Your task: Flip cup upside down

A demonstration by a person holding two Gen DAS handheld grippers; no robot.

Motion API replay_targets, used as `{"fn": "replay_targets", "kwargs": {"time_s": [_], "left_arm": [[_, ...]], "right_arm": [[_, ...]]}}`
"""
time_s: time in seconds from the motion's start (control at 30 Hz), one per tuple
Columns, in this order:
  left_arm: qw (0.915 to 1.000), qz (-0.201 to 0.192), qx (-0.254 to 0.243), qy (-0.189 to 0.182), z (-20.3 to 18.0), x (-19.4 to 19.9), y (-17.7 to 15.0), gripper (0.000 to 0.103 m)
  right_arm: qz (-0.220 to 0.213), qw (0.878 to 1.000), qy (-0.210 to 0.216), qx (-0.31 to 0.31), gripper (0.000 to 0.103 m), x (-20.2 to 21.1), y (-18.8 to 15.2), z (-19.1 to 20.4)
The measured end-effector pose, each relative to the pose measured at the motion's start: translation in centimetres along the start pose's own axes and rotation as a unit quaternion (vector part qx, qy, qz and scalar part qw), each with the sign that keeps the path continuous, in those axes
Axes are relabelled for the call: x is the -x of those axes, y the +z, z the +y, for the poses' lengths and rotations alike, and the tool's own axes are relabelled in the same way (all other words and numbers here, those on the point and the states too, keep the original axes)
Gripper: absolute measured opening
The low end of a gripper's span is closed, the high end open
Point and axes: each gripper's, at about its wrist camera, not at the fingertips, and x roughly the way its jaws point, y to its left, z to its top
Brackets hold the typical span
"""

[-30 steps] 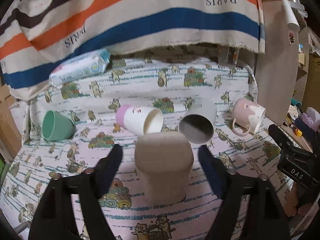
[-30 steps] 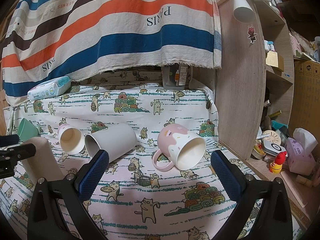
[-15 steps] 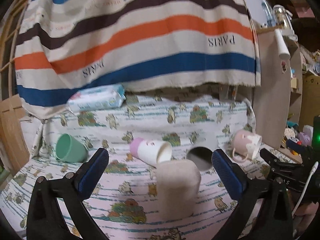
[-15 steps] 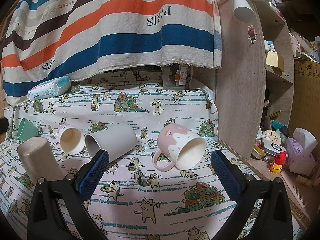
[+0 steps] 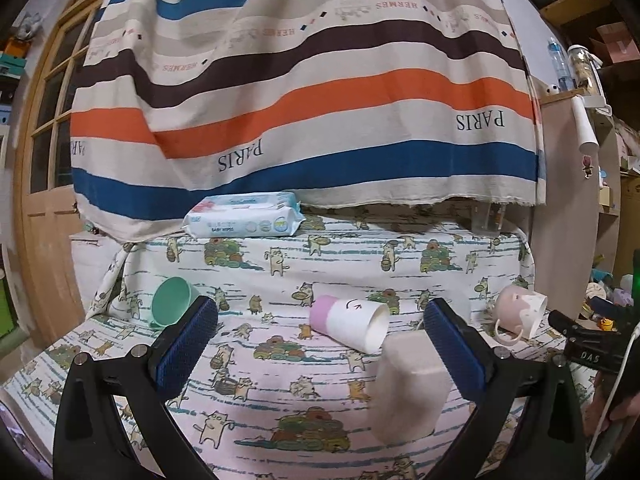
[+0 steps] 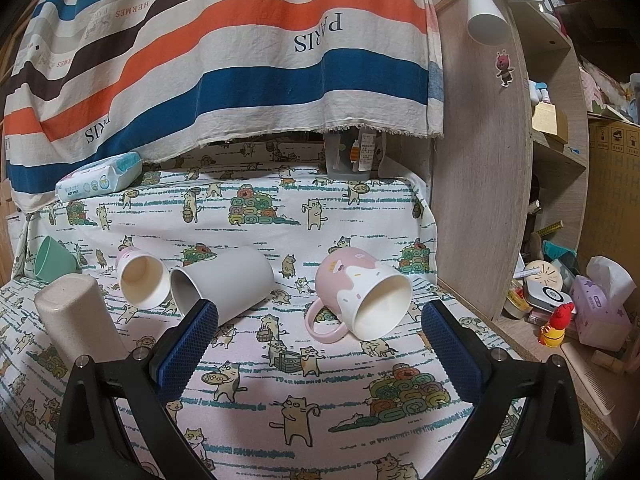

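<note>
The right gripper (image 6: 319,344) hangs wide apart over the cat-print cloth (image 6: 320,416), holding nothing. Just ahead, between its fingers, lies the pink mug (image 6: 360,296) on its side. Ahead-left lie the grey cup (image 6: 224,286) and white cup (image 6: 142,280); far left the beige cup (image 6: 78,320) stands inverted.

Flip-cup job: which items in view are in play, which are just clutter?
In play: beige cup, already upside down; grey cup, pink mug, pink-and-white cup, green cup, all on their sides.

Clutter: wet wipes pack, striped cloth, tissue box.

Matt speckled beige cup (image 6: 76,316); glossy ceramic mug (image 6: 360,296).
</note>
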Motion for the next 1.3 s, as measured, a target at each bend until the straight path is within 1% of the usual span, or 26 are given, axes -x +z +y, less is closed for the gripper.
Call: {"fn": "replay_targets", "kwargs": {"time_s": [0.33, 0.6, 0.8, 0.9, 0.97, 1.07, 1.3], "left_arm": [[0.9997, -0.004, 0.002, 0.025, 1.3, -0.1, -1.6, 0.102], [0.9994, -0.002, 0.001, 0.034, 1.7, -0.8, -3.0, 0.102], [0.9993, 0.029, 0.003, 0.023, 1.8, -1.9, -3.3, 0.102], [0.9981, 0.060, -0.001, 0.011, 1.5, -3.0, -3.6, 0.102], [0.9968, 0.079, -0.008, 0.011, 1.2, -3.6, -3.8, 0.102], [0.9971, 0.075, -0.008, 0.008, 1.1, -3.4, -3.9, 0.103], [0.9966, 0.081, -0.005, 0.008, 1.2, -3.6, -3.9, 0.103]], "right_arm": [[0.000, 1.000, 0.002, 0.001, 0.103, 0.0, 0.0, 0.2], [0.000, 1.000, 0.002, 0.001, 0.103, 0.0, 0.0, 0.2], [0.000, 1.000, 0.002, 0.001, 0.103, 0.0, 0.0, 0.2], [0.000, 1.000, 0.002, 0.001, 0.103, 0.0, 0.0, 0.2], [0.000, 1.000, 0.002, 0.001, 0.103, 0.0, 0.0, 0.2], [0.000, 1.000, 0.002, 0.001, 0.103, 0.0, 0.0, 0.3], [0.000, 1.000, 0.004, 0.001, 0.103, 0.0, 0.0, 0.3]]}}
